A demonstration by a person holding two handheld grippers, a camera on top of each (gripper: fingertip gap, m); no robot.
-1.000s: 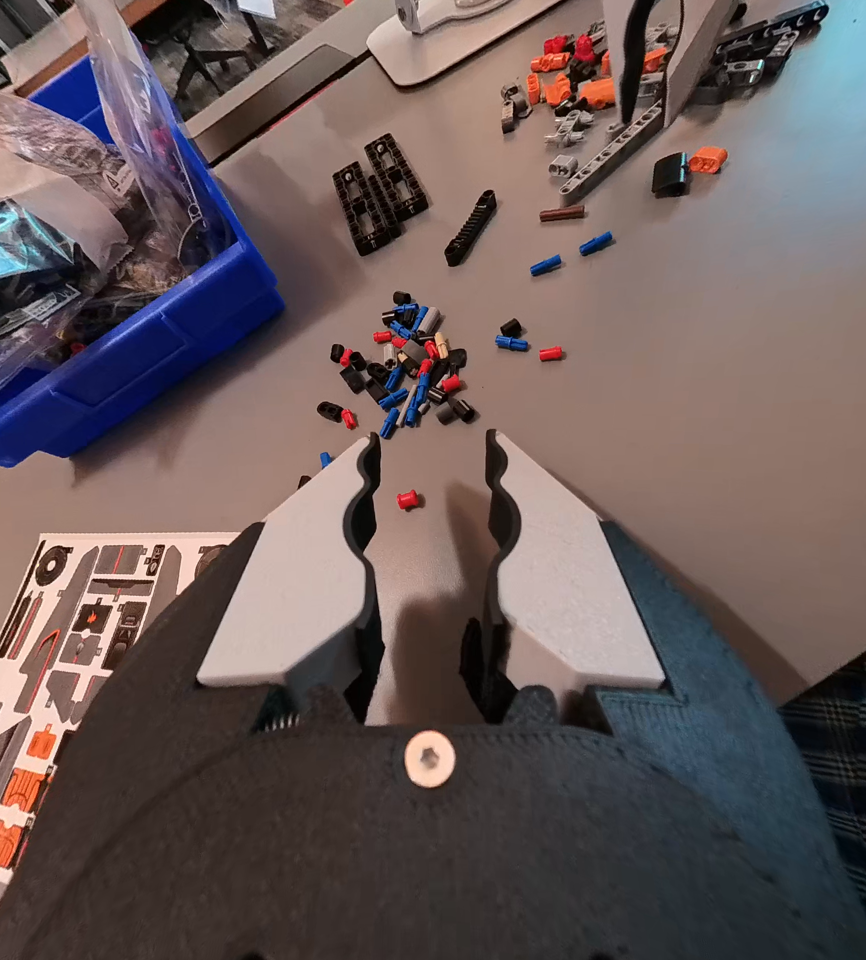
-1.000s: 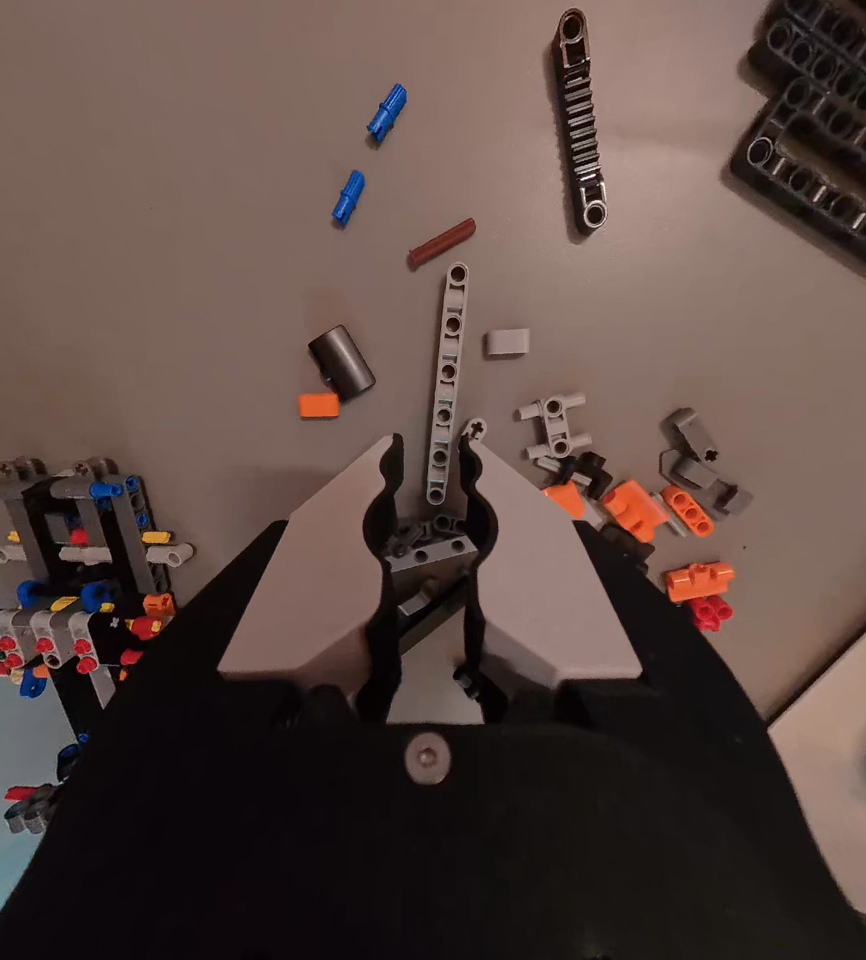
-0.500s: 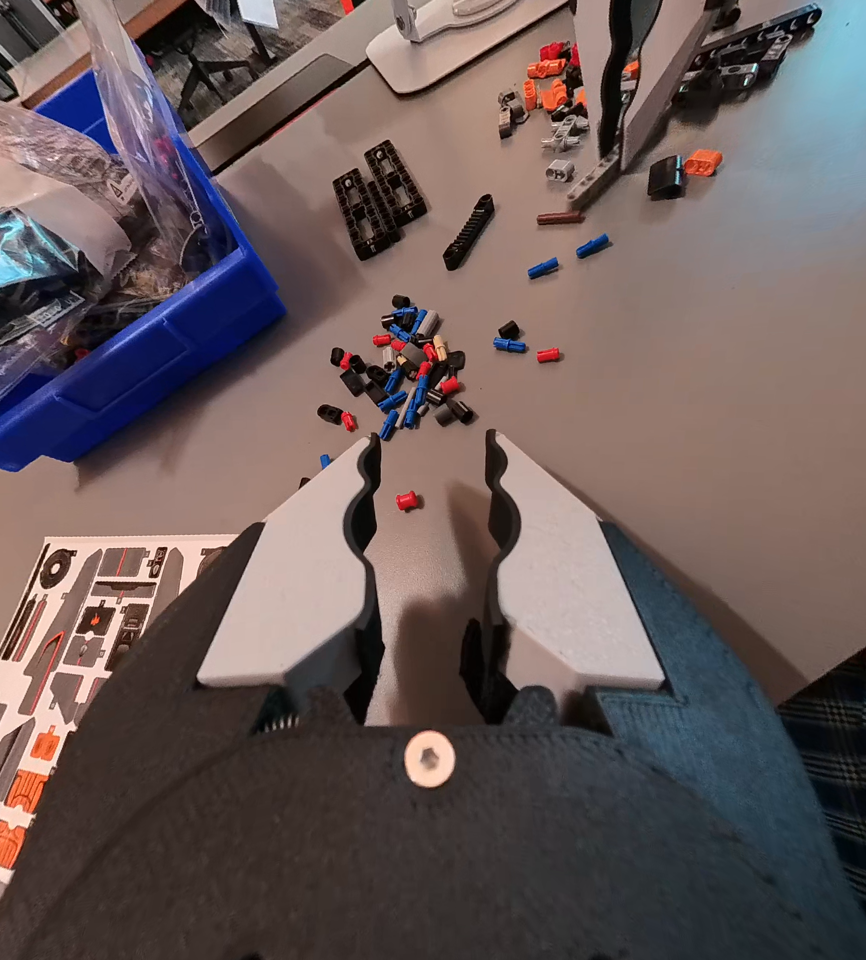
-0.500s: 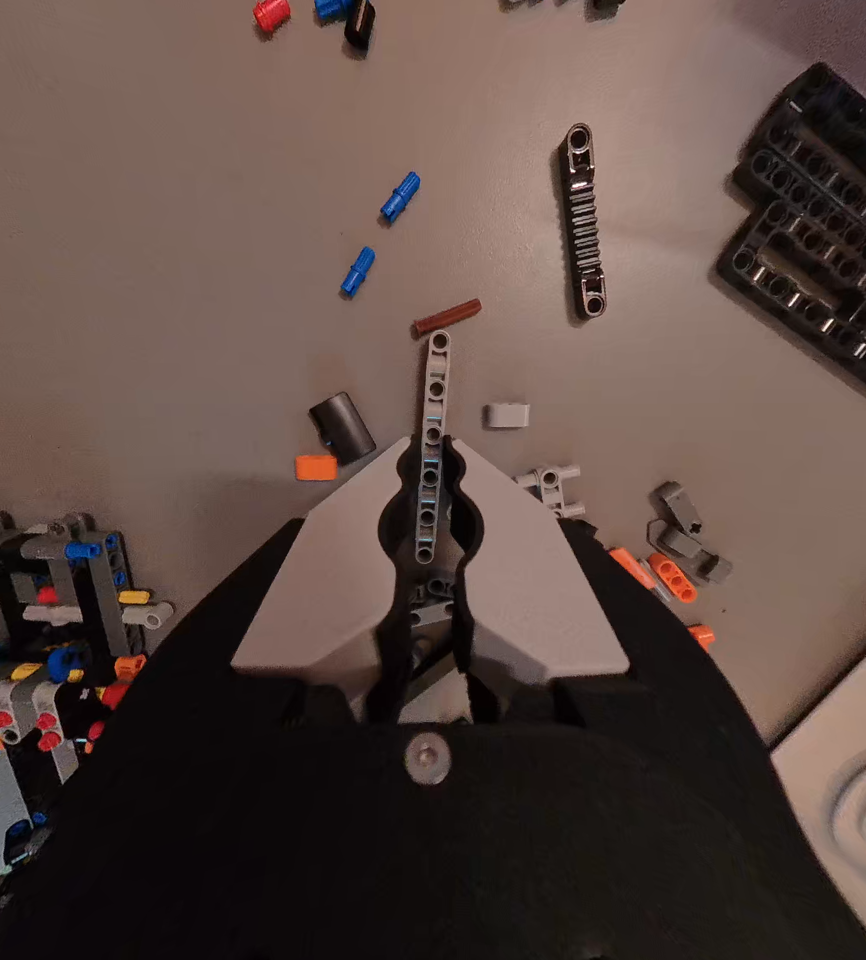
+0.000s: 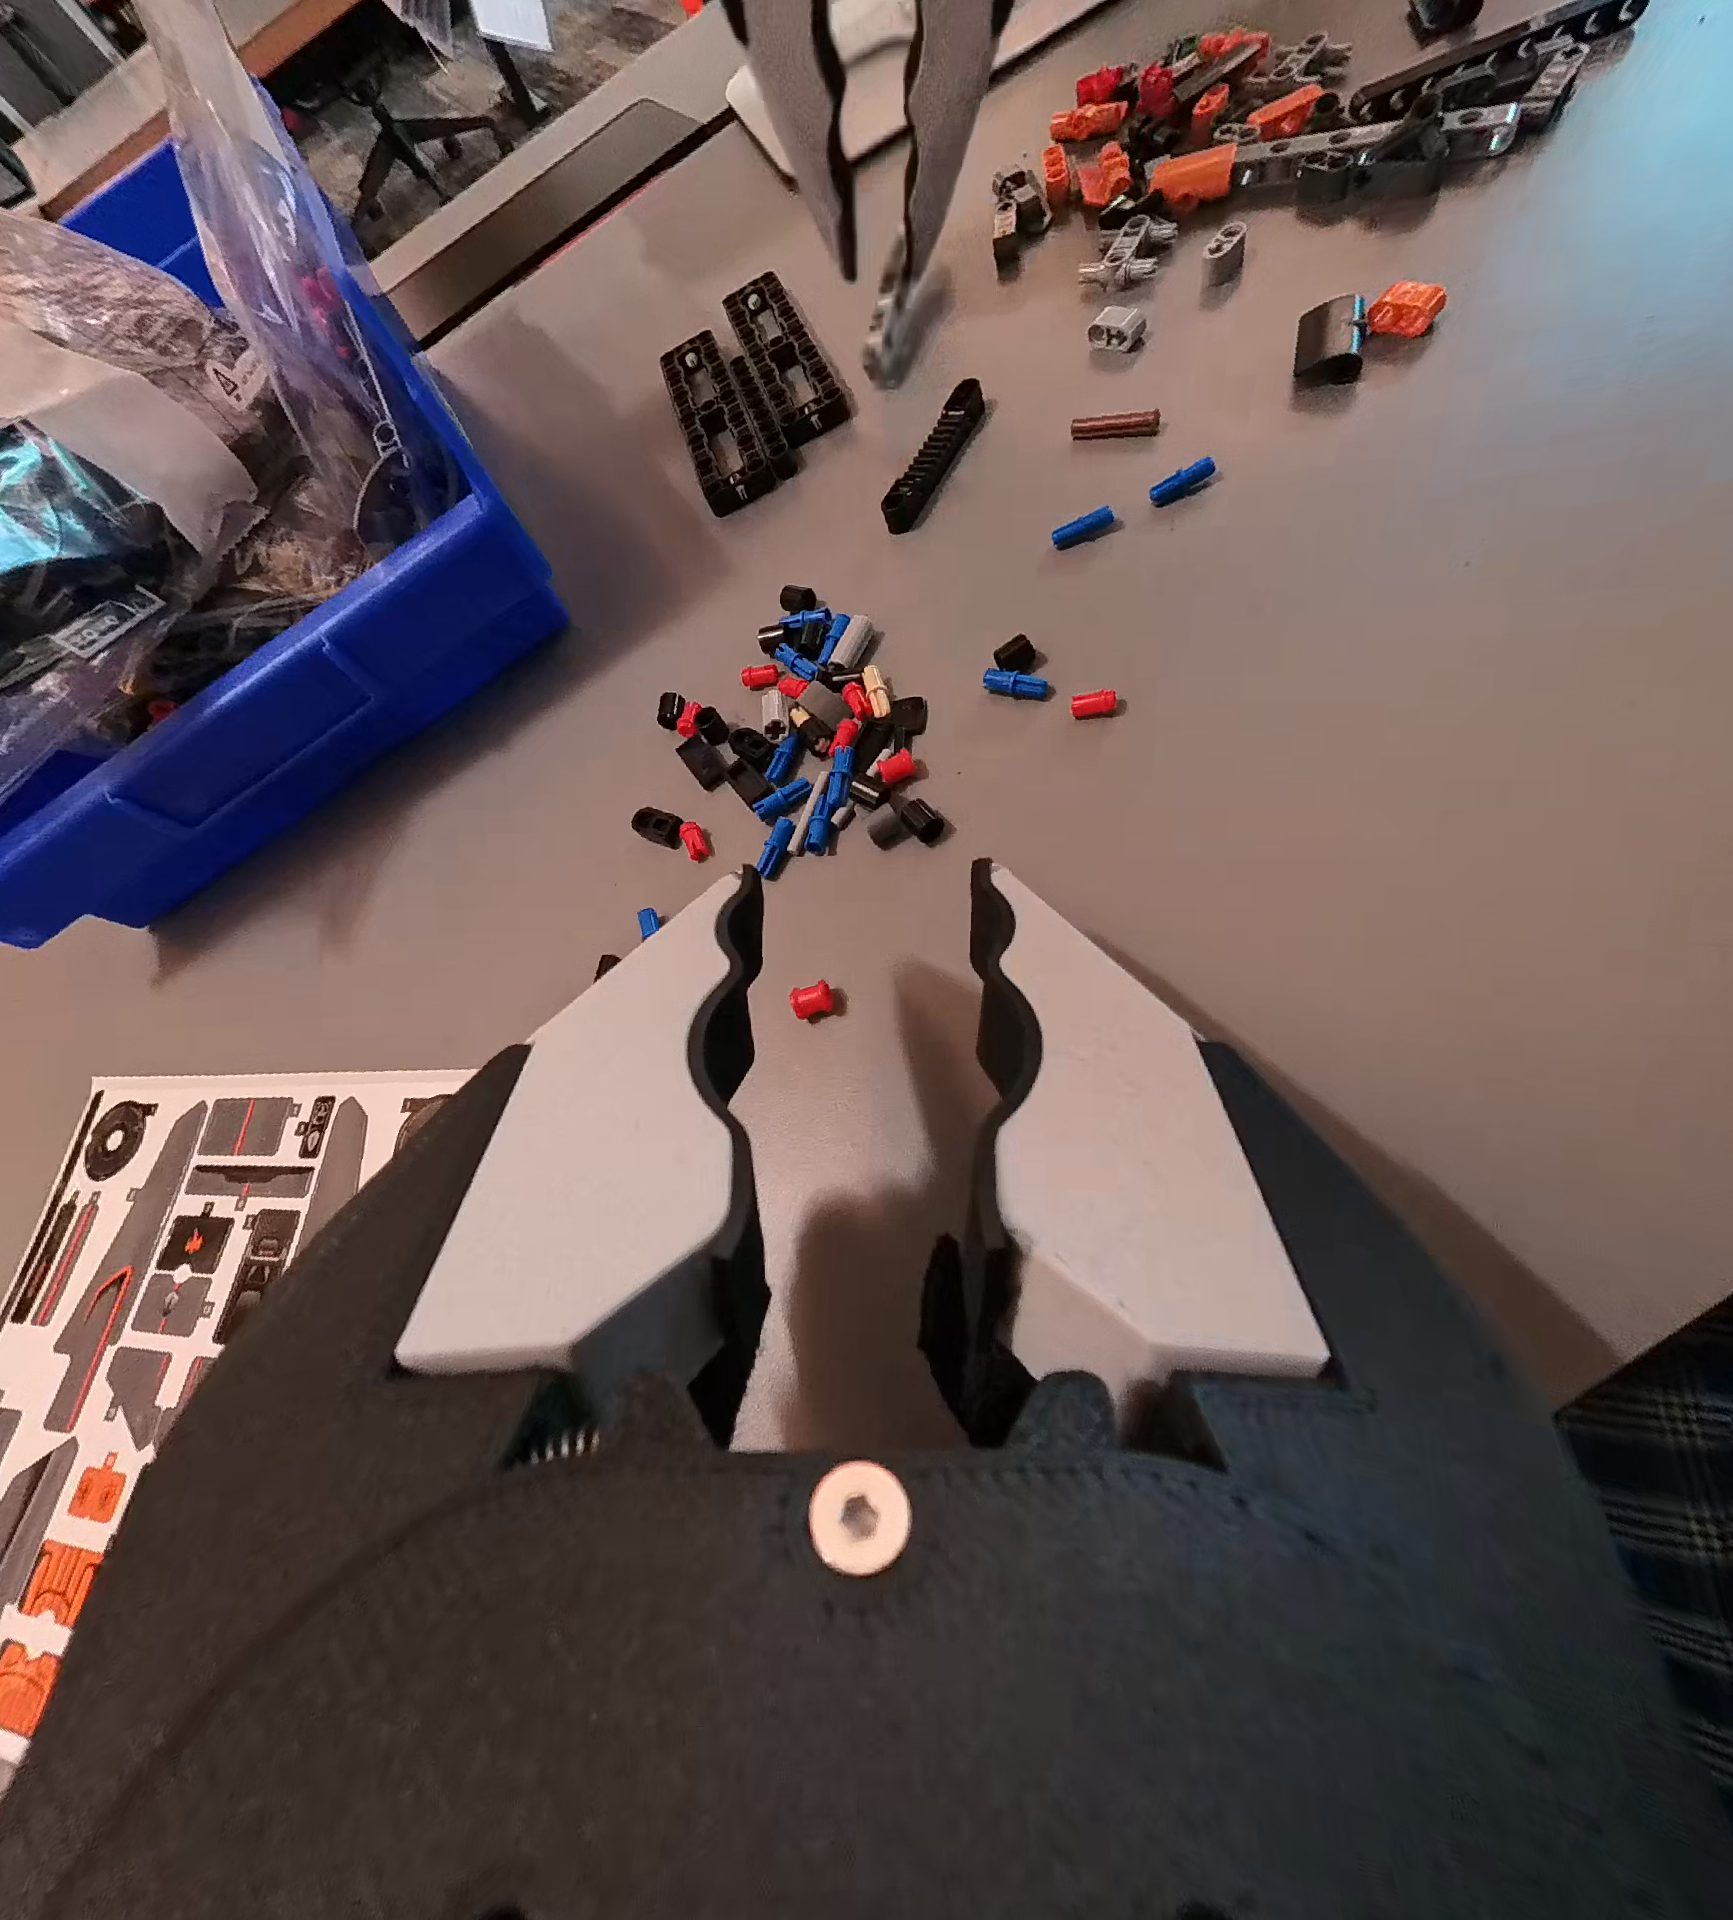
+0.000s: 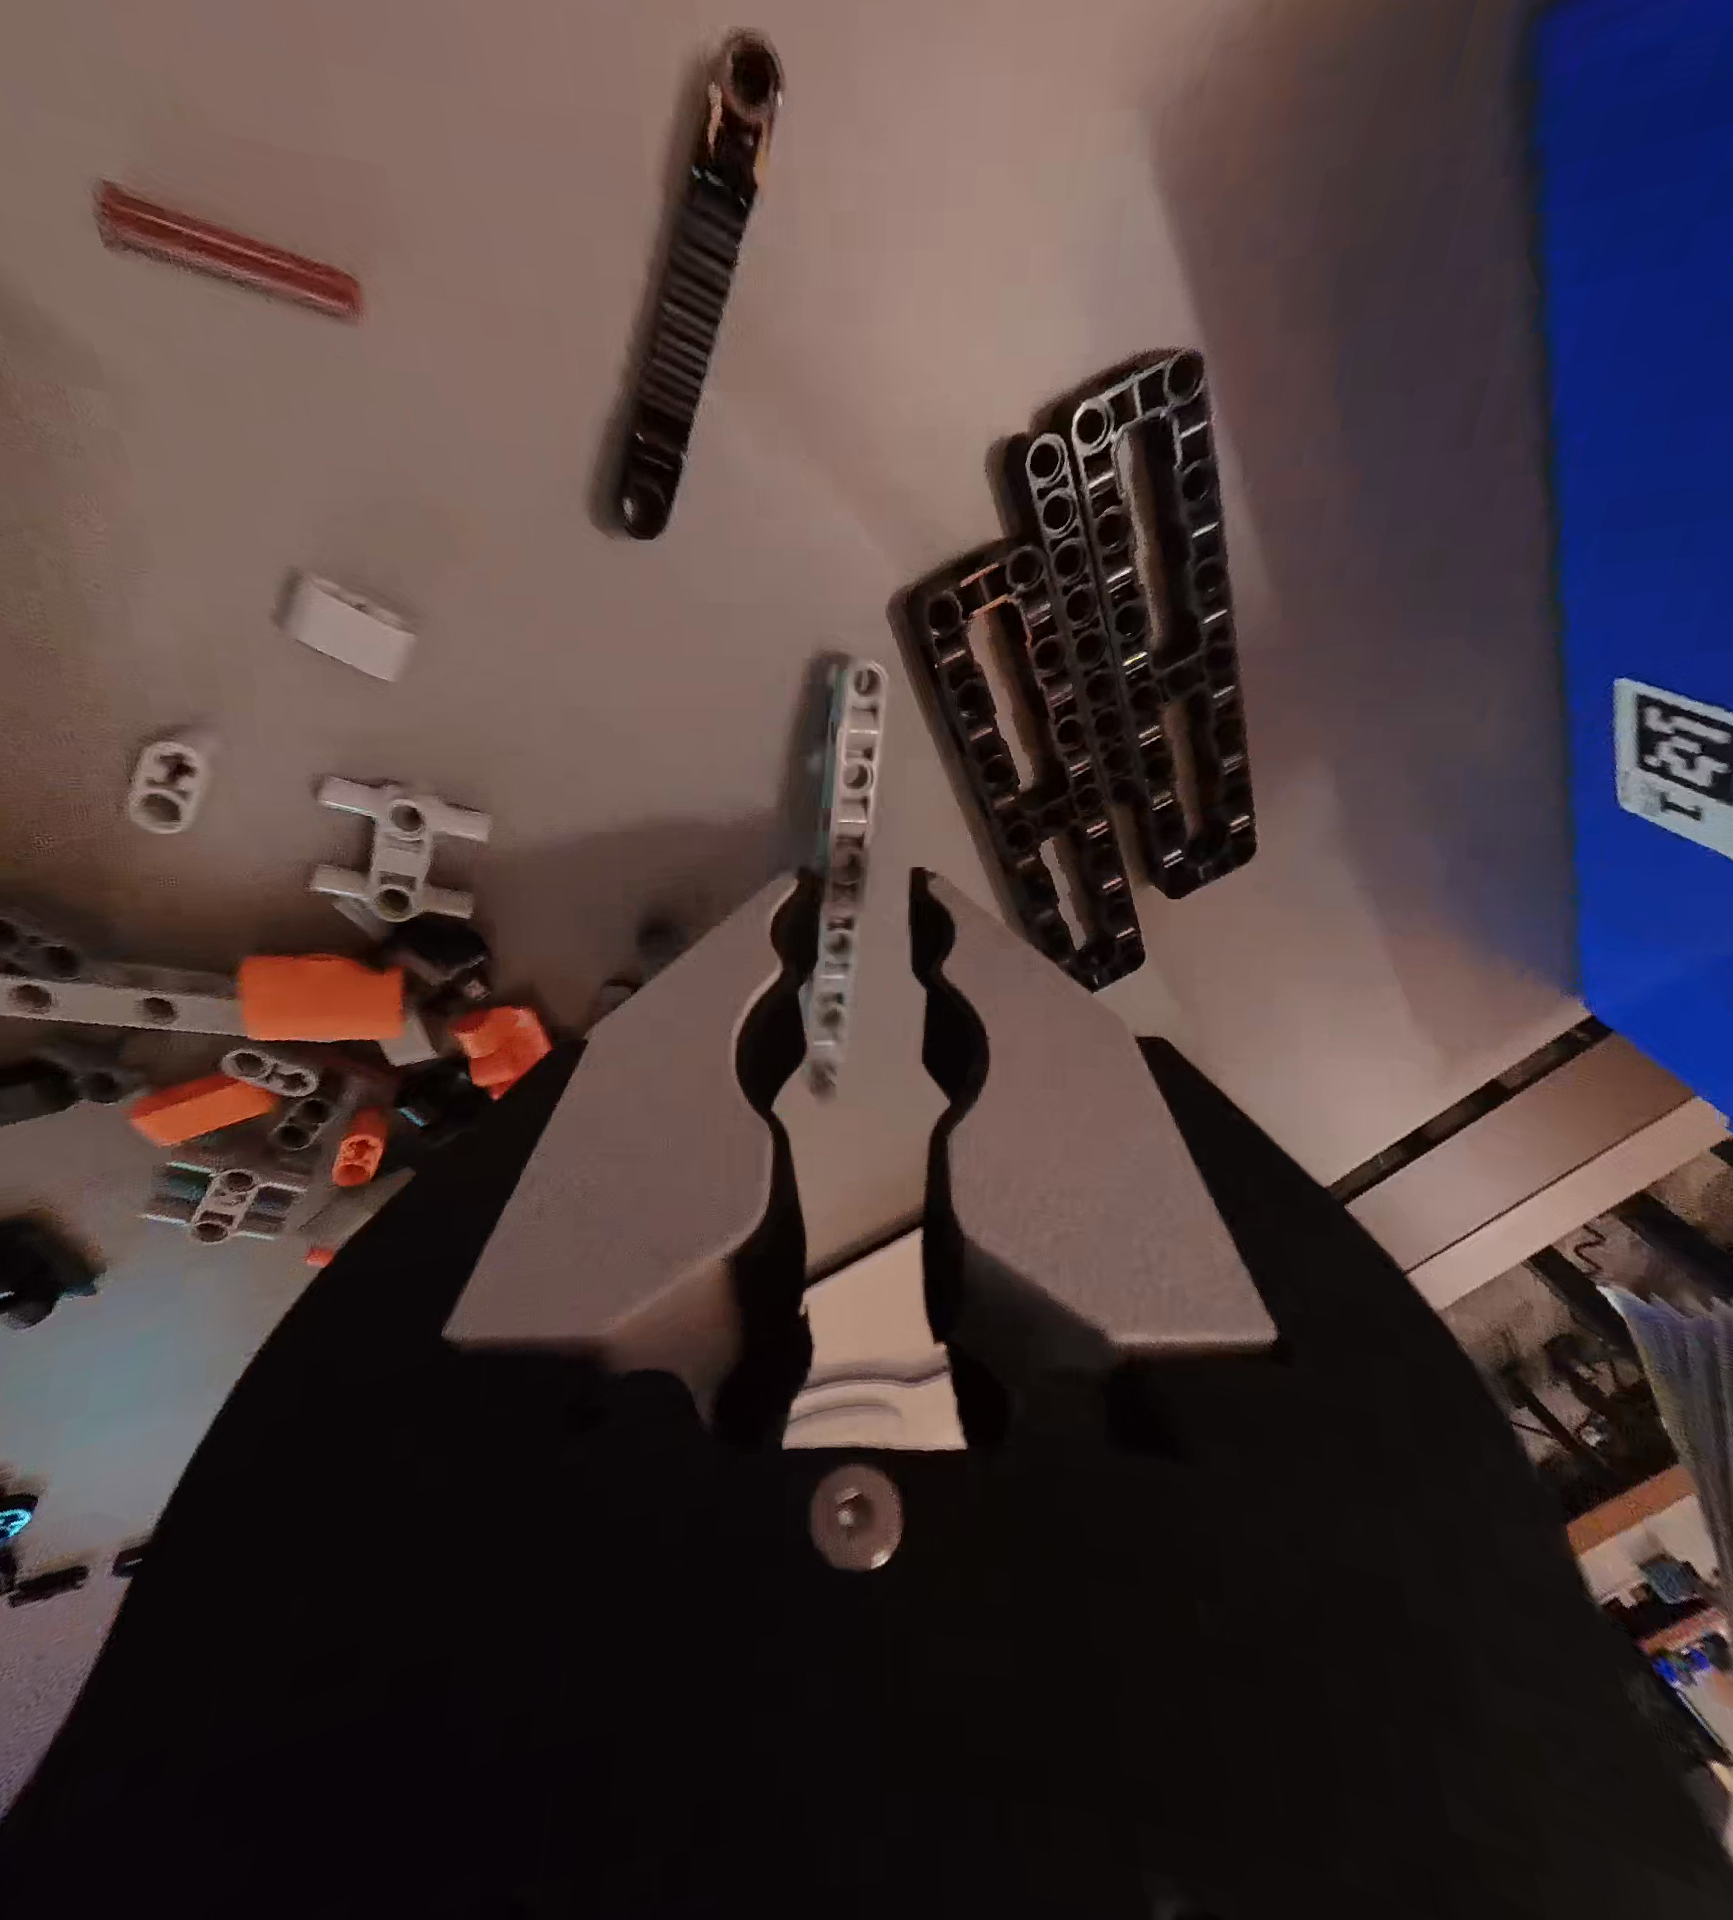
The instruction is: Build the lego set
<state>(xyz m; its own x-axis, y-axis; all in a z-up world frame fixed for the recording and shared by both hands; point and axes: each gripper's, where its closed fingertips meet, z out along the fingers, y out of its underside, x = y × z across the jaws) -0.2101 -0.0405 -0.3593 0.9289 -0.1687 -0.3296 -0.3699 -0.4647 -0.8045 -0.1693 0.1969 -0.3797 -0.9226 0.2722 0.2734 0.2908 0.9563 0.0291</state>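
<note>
My right gripper (image 6: 857, 875) hangs above the table with its jaws apart. A long light-grey beam (image 6: 846, 831) stands between them against the left finger (image 6: 696, 1039), blurred and not clamped. In the left wrist view the right gripper (image 5: 877, 260) is at the far end, with the grey beam (image 5: 898, 322) hanging below its tips beside the two black frames (image 5: 753, 390). My left gripper (image 5: 864, 881) is open and empty, low over the table, with a red bush (image 5: 812, 1000) lying between its fingers. A pile of small pins (image 5: 810, 727) lies just ahead.
A blue bin (image 5: 218, 665) full of bags stands at the left and a sticker sheet (image 5: 114, 1299) lies near left. A black toothed rack (image 6: 701, 281), a brown axle (image 6: 223, 249), the black frames (image 6: 1090, 675) and orange and grey parts (image 6: 322, 997) lie around the right gripper. The tips of one gripper are about 25 cm away from the tips of the other. My right gripper's tips are some 11 cm from the brown axle (image 6: 223, 249). My left wrist view (image 5: 1114, 419) looks at it from another angle.
The right gripper shut on the grey beam, lifted it and swung toward the black frames and blue bin. Its jaws now stand apart again. The left gripper has stayed put.
</note>
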